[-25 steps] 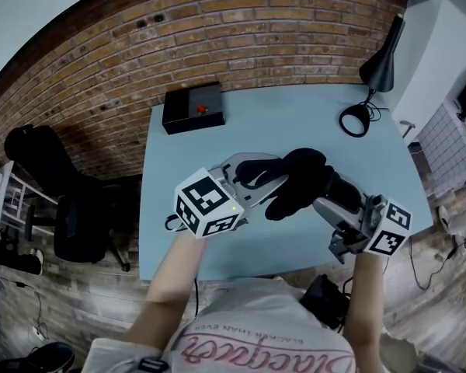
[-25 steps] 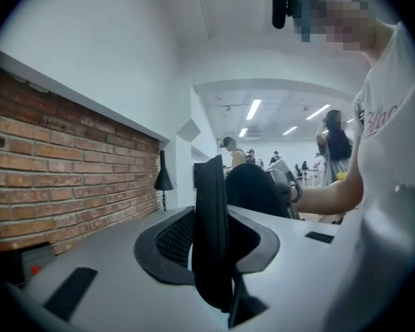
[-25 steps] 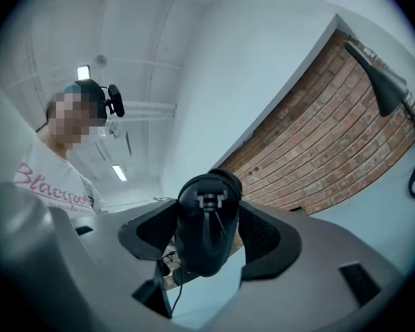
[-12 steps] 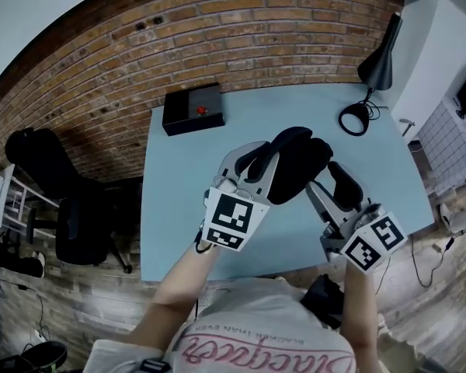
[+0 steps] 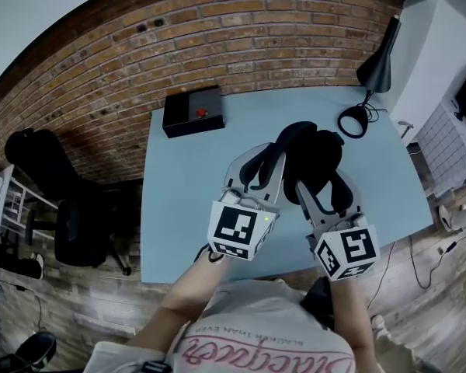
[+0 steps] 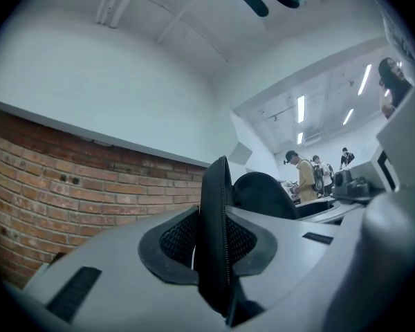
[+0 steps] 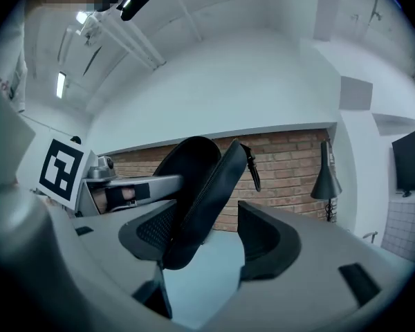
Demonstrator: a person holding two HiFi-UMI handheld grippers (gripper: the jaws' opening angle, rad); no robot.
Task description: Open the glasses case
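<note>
A brick wall (image 5: 179,45) runs behind a pale blue table (image 5: 186,169). A black chair (image 5: 70,208) stands on the wood floor (image 5: 31,309) left of the table. At the table's far right corner is a black lamp (image 5: 377,68), its round base on the top. A black box (image 5: 193,109) with a red button sits at the far left corner.

The person holds both grippers up side by side over the near half of the table, with their marker cubes toward the body. The left gripper (image 6: 213,244) is clamped narrow on one half of the case (image 5: 311,158), its pads pressing both faces of the zipped rim, which stands upright between them. The right gripper (image 7: 206,220) is wide: the case leans against its left pad, and the right pad stands clear of it with a gap between.

The case is black, held in the air above the table, its two halves spread apart. A zip pull (image 7: 252,171) hangs from the nearer half's top.
</note>
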